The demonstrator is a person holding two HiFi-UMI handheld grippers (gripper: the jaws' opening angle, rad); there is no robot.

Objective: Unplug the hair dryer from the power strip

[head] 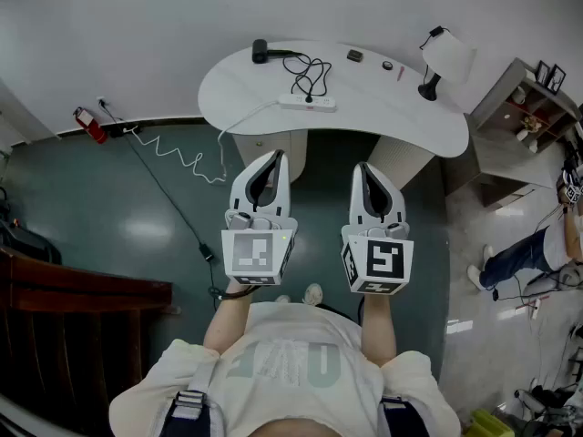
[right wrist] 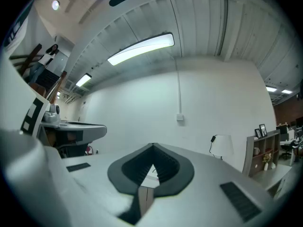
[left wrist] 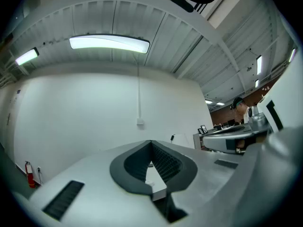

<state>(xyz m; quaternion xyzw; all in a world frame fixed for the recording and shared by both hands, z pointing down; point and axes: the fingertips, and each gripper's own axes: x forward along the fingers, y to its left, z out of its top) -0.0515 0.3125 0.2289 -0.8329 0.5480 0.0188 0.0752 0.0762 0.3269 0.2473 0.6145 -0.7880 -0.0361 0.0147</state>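
Left gripper [head: 271, 156], right gripper [head: 365, 167]: both closed, empty, side by side over open floor, well short of the table [head: 401, 116]. One black hair dryer [head: 260, 51] at the table's far-left edge; heading unreadable. Its cord [head: 310, 73] loops to one power strip [head: 307, 104], which lies left-right near the front edge.

We find open floor up to the near edge of the white curved table [head: 392, 116]. Along that edge, right of the white power strip [head: 307, 104], the surface lies bare. A looped black cord [head: 310, 76] crowds the strip's far side; a white-shaded desk lamp [head: 446, 57] blocks the right end.
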